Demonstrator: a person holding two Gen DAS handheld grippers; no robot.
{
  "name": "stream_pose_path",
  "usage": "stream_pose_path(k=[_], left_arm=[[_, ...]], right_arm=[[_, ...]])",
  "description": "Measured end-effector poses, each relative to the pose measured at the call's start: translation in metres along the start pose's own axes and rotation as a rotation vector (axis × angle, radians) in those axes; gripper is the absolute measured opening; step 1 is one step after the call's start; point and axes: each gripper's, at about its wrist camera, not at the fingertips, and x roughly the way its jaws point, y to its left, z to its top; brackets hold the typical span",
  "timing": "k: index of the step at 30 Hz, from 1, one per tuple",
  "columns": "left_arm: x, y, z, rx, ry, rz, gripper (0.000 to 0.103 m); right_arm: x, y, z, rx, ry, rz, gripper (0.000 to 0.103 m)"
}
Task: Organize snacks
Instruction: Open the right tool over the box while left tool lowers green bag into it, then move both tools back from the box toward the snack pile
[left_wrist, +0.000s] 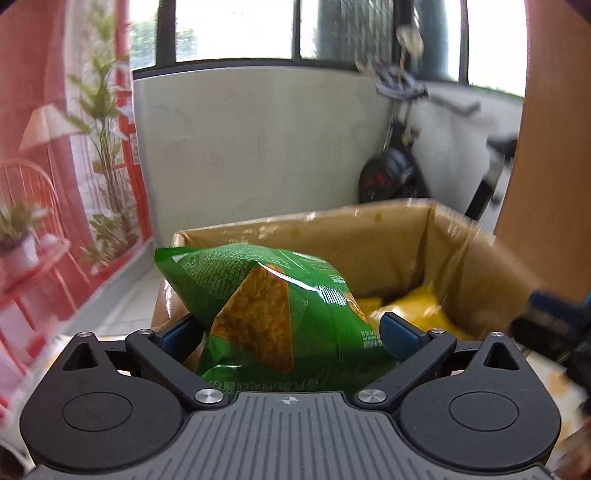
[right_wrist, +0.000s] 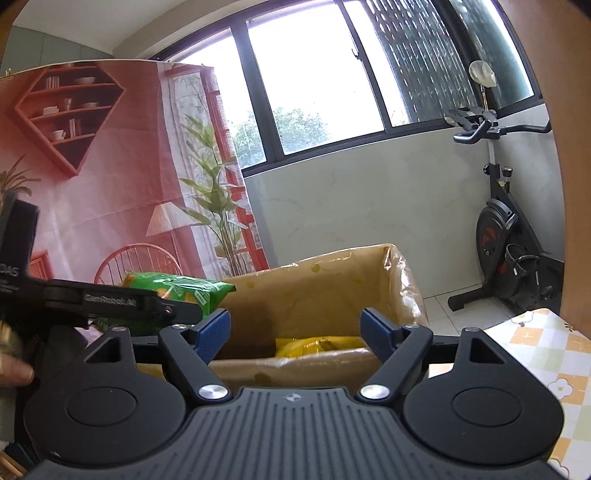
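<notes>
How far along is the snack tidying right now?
Done: yellow snack packets already lie in the cardboard box. In hand: the green chip bag sits between the left gripper's wide-open jaws at the box's edge. The right gripper is open and empty. No other loose snacks show.

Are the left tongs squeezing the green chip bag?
Cannot tell. In the left wrist view the green chip bag sits between the left tongs, hiding the left pad; the right pad seems just clear of it.
</notes>
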Motion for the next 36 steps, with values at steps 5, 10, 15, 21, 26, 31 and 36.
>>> stream_pose_path(k=[5,10,15,21,26,31,36], left_arm=[[-0.005,0.012,0.0,-0.06,0.011,-0.022,0.103],[-0.013,0.012,-0.001,-0.033,0.008,-0.023,0.103],[-0.018,0.006,0.001,-0.008,0.001,0.005,0.103],[-0.011,0.01,0.013,-0.065,0.07,0.002,0.103],[-0.002,-0.006,0.018,-0.003,0.037,0.021,0.103],[0.007,-0.037,0.001,0.164,0.052,0.043,0.103],[-0.006,-0.026,-0.002,0.055,0.038,0.031,0.103]], right_arm=[[-0.009,0.002,-0.001,-0.002,0.0,-0.009,0.08],[-0.016,0.006,-0.003,-0.012,-0.005,-0.016,0.08],[-0.02,0.009,-0.005,-0.012,-0.008,-0.013,0.08],[-0.024,0.01,-0.008,-0.014,-0.009,-0.007,0.08],[-0.027,0.014,-0.011,-0.011,-0.006,0.002,0.08],[-0.032,0.01,-0.015,-0.005,0.001,0.002,0.08],[-0.036,-0.003,-0.016,0.019,0.005,-0.023,0.08]])
